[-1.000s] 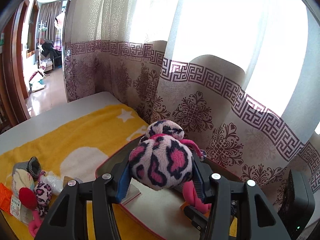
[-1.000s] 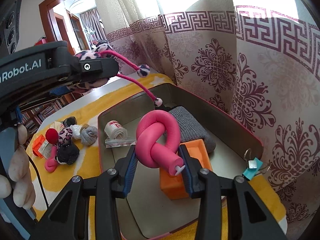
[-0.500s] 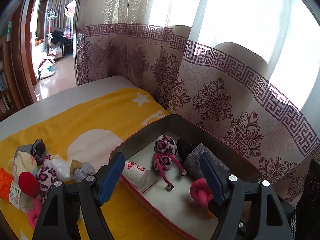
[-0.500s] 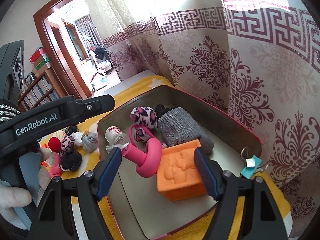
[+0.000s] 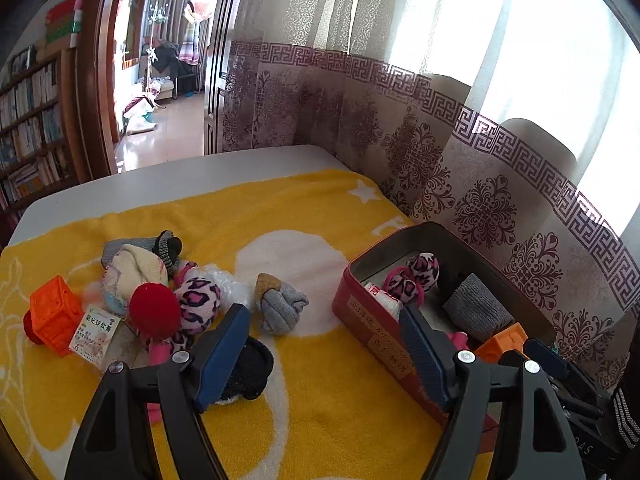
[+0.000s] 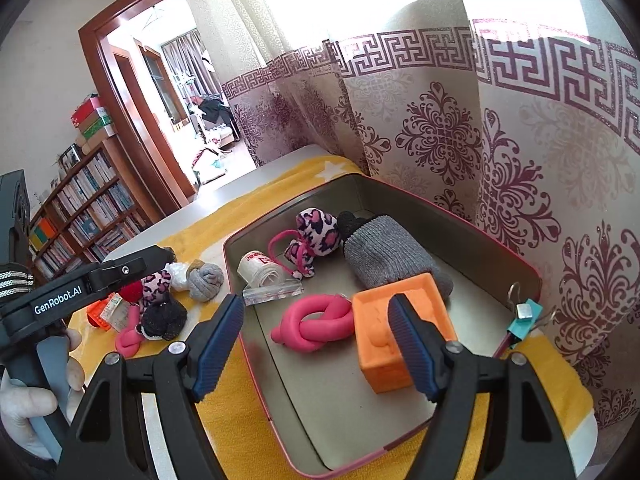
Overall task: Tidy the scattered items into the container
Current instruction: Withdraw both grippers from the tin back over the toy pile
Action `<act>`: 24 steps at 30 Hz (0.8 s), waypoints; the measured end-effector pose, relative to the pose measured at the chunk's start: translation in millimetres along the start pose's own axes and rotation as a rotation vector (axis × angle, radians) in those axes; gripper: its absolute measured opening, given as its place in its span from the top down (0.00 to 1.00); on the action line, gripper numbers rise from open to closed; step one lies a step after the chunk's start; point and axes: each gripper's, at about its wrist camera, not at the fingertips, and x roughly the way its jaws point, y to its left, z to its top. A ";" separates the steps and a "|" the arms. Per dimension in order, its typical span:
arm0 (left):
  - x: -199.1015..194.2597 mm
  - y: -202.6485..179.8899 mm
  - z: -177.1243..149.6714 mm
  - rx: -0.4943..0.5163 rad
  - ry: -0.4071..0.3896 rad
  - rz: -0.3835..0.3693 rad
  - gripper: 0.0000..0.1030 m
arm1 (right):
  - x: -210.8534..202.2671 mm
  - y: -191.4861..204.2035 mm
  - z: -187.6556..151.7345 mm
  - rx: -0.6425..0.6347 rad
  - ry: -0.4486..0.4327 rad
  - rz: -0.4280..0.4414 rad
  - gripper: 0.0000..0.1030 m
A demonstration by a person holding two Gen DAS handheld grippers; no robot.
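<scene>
The rectangular metal tin with the red outer wall (image 5: 362,312) sits on the yellow blanket (image 5: 320,392) hard against the patterned curtain. Inside it already lie a pink knotted foam tube (image 6: 316,322), an orange foam cube (image 6: 394,334), a grey knitted sock roll (image 6: 390,256) and a leopard-print plush toy (image 6: 318,232).

What remains is a heap on the blanket to the left of the tin, well apart from it. Nearest the tin on that side is a grey-and-tan knotted sock ball (image 5: 282,304). Further from the tin sit a black fuzzy ball (image 5: 250,372), a second leopard plush with a red pompom (image 5: 176,308) and an orange ridged block (image 5: 52,318).

The left gripper (image 5: 324,356) hangs with its jaws spread wide and holding nothing. The sock ball lies just ahead of its left jaw, the black ball partly behind that jaw. It is clearly the nearer tool to the heap, so I judge the next pick is its job, with a small swing away from the tin.

The right gripper (image 6: 316,344) hovers over the tin's near-left edge, jaws likewise wide apart and empty, framing the foam tube below.
</scene>
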 end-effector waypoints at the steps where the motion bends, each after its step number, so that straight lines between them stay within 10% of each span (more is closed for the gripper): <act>1: -4.7 9.5 -1.2 -0.015 -0.006 0.014 0.24 | 0.2 3.6 -0.3 -0.004 0.001 0.005 0.24; 13: -40.3 123.8 -29.1 -0.220 -0.042 0.145 0.24 | 7.2 65.5 -9.6 -0.101 0.027 0.089 0.24; 24: -36.5 151.0 -64.9 -0.189 0.001 0.194 0.24 | 11.5 109.9 -31.3 -0.253 0.075 0.113 0.24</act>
